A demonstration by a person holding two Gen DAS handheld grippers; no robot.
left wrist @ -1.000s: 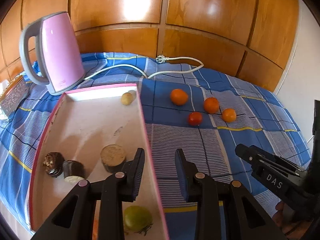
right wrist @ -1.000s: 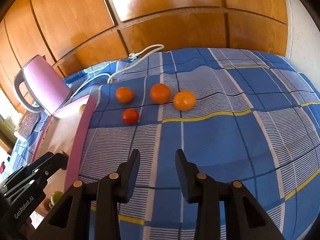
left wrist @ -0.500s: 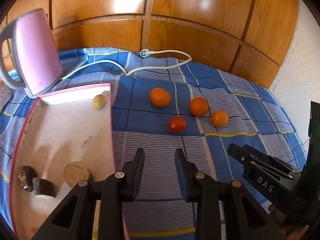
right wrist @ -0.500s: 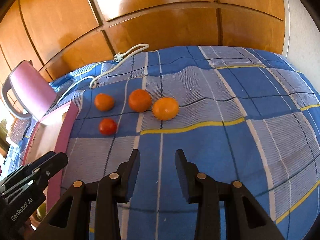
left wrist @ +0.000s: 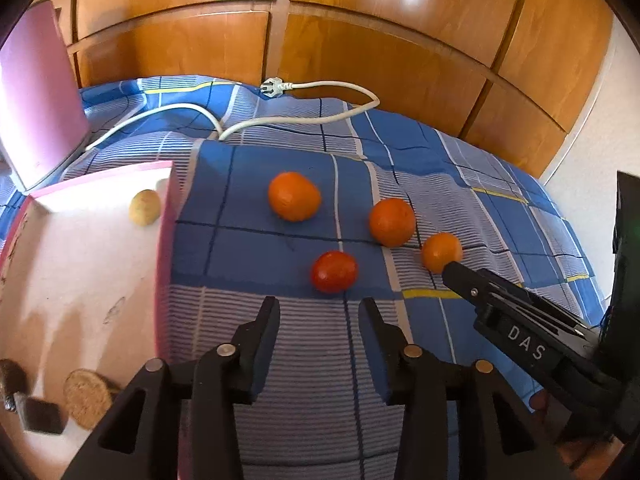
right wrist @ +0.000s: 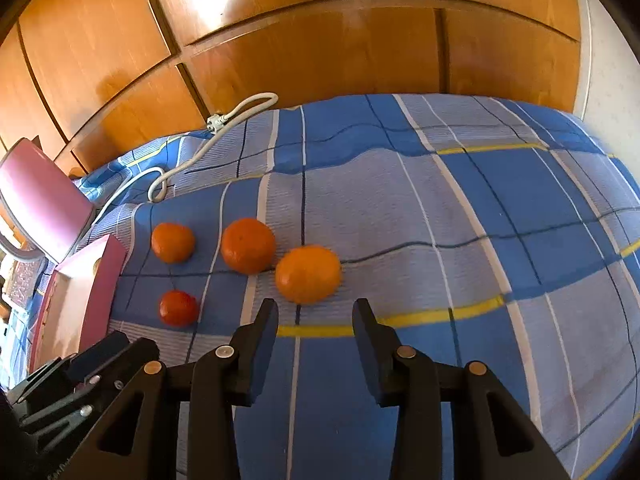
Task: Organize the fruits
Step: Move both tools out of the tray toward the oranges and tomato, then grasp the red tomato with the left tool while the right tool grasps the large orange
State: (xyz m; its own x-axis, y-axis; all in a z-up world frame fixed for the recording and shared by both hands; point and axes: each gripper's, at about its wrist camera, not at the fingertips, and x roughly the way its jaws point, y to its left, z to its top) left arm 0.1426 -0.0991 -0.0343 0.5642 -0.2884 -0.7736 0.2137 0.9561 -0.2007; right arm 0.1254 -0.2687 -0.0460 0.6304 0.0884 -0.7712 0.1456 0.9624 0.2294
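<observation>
On the blue checked bedspread (right wrist: 460, 208) beside the pink tray (left wrist: 162, 240), three oranges (right wrist: 308, 274) and a tomato (left wrist: 334, 272) lie unsorted, with both the left hand-held gripper (left wrist: 318, 344) and right hand-held gripper (right wrist: 316, 340) empty, jaws opening towards them.

Both cameras sit just behind their own fingers and look steeply down and forward over the checked blue bedspread (left wrist: 460, 168) toward the wooden panelling (right wrist: 320, 60). The left view looks from nearer the pink tray (left wrist: 164, 240), the right from further right. Both share the four fruits (left wrist: 294, 196), the white cable (right wrist: 240, 110) and the pink kettle (left wrist: 36, 100).
</observation>
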